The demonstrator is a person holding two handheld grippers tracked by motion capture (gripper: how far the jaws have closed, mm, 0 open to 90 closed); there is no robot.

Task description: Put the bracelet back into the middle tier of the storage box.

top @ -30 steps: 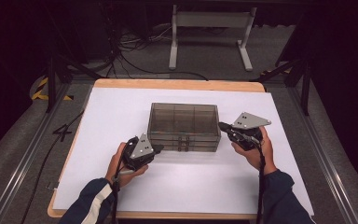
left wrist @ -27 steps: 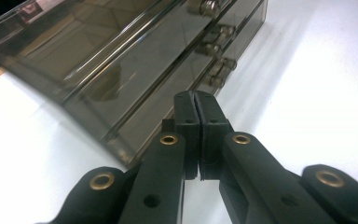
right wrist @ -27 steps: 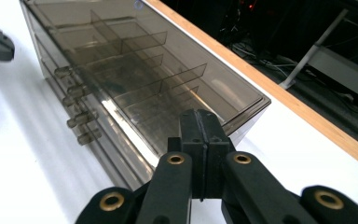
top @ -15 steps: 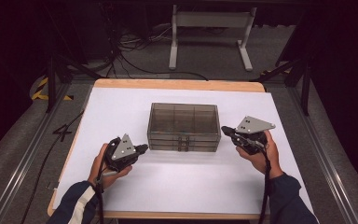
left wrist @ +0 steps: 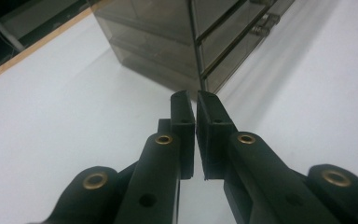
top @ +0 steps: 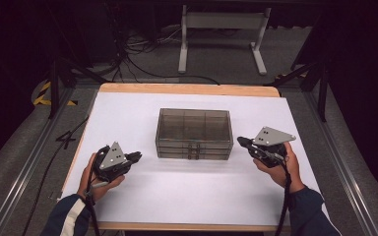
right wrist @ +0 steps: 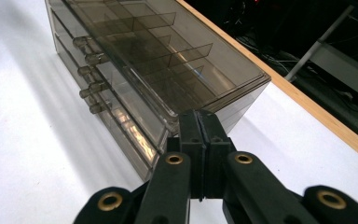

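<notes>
1. Overall, the table (top: pixel 128 206) carries a white sheet with one item on it: a smoky clear drawer box (top: pixel 194 132), standing upright at mid-table, closer to the far edge than the near one.

2. Box condition: all drawers sit flush with the front face and their small knobs (right wrist: pixel 89 58) line up in a column. The divided top tray looks empty. Judgement: nothing is pulled out at present, so any drawer work is yet to be done.

3. Right gripper (top: pixel 242 142): held at the box's right near corner, tip just beside it; contact cannot be confirmed. In the right gripper view its jaws are pressed together with nothing between them (right wrist: pixel 199 122).

4. Left gripper (top: pixel 137 156): well to the left of the box, apart from it, over bare sheet. Its jaws have just been parting slightly; a thin slit shows between the pads (left wrist: pixel 182 109), nothing between them, effectively clenched.

5. Judgement on progress: neither gripper grasps anything, both stand off the knobs. This reads as a start or a finish; the frames do not settle which.
</notes>
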